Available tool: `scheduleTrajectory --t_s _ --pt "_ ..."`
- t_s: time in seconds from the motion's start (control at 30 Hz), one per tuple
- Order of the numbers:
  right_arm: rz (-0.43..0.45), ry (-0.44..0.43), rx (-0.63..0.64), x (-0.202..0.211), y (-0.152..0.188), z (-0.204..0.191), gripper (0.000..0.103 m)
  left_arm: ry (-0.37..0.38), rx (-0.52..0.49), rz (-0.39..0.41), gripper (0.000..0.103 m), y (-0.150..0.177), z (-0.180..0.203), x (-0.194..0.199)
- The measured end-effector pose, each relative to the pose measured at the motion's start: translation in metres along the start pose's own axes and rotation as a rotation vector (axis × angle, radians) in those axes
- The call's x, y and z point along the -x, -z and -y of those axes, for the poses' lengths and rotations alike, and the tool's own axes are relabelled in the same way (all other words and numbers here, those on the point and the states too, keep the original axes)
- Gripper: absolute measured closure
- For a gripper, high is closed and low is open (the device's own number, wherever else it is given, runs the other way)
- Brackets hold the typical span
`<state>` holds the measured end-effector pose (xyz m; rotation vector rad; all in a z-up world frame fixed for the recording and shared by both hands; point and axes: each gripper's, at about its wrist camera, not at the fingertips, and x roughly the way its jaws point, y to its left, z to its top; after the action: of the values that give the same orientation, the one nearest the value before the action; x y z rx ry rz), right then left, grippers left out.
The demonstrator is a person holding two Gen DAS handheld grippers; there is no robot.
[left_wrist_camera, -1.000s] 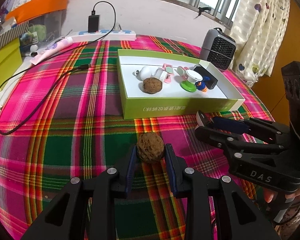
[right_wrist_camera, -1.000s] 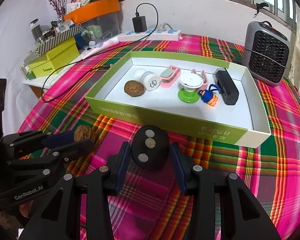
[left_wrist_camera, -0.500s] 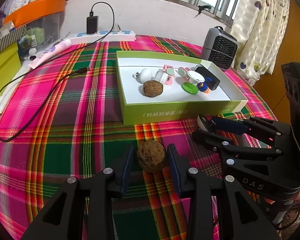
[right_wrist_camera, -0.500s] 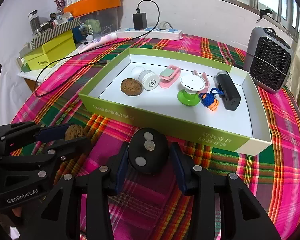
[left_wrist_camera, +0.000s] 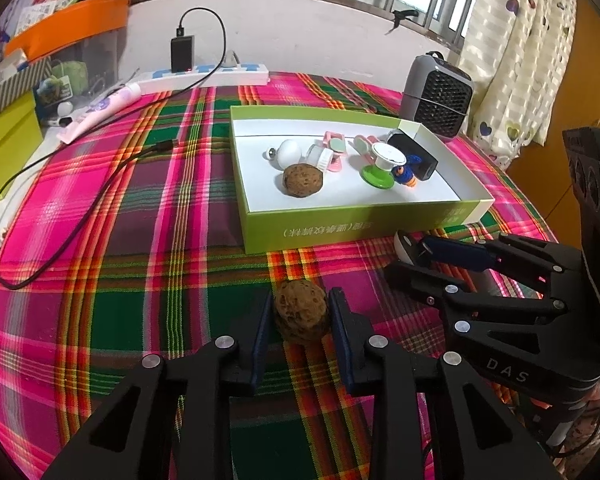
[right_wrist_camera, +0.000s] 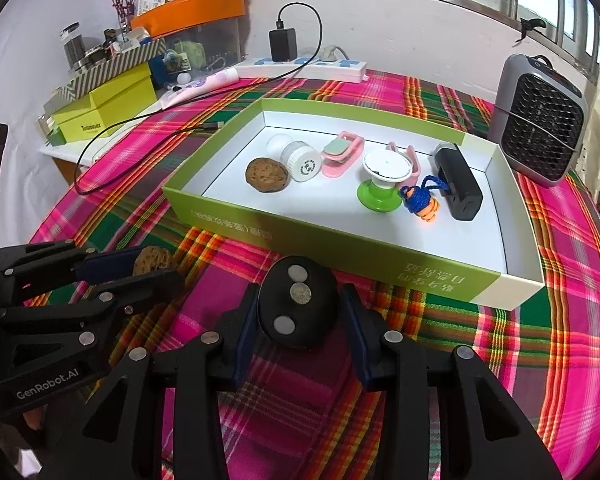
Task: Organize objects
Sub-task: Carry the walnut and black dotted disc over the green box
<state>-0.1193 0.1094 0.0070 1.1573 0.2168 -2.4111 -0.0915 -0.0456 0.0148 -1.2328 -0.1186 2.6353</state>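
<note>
Black left gripper (left_wrist_camera: 300, 320): the jaws have just closed in. The pads press a brown walnut (left_wrist_camera: 300, 314) just in front of the green box (left_wrist_camera: 360, 228).
Black right gripper (right_wrist_camera: 300, 312): the jaws have just narrowed. The pads bear on a black puck (right_wrist_camera: 296, 308), also just before the box's front wall.
Risk, walnut: it is round and hard, so an off-centre squeeze could squirt it out.
Risk, front wall: a load carried low may strike the wall and shove the box.
Risk, crowding: both grippers sit near each other and could collide on the way to the box.
Green box, contents: second walnut (left_wrist_camera: 303, 180), white knob (left_wrist_camera: 288, 152), white jar (left_wrist_camera: 320, 156), pink clips (left_wrist_camera: 334, 146), green-based stand (left_wrist_camera: 382, 164), blue-orange charm (left_wrist_camera: 406, 174), black block (left_wrist_camera: 416, 156).
Green box, free space: the floor along the front wall is bare.
</note>
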Motion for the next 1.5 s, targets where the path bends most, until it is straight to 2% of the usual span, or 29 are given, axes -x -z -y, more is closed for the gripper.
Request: scheduleTrajectory --t_s 0.83,1.2,1.5 --pt "0.039 -0.017 -0.032 0.024 0.001 0.014 0.062 0.014 -0.040 0.031 0.077 -0.013 0.020 0.015" --pt "0.108 0.039 -0.069 0.046 -0.018 0.044 0.062 0.033 -0.050 0.049 0.077 -0.038 0.031 0.011" --pt "0.105 0.073 -0.095 0.038 -0.034 0.069 0.062 0.032 -0.070 0.056 0.077 -0.060 0.037 -0.001"
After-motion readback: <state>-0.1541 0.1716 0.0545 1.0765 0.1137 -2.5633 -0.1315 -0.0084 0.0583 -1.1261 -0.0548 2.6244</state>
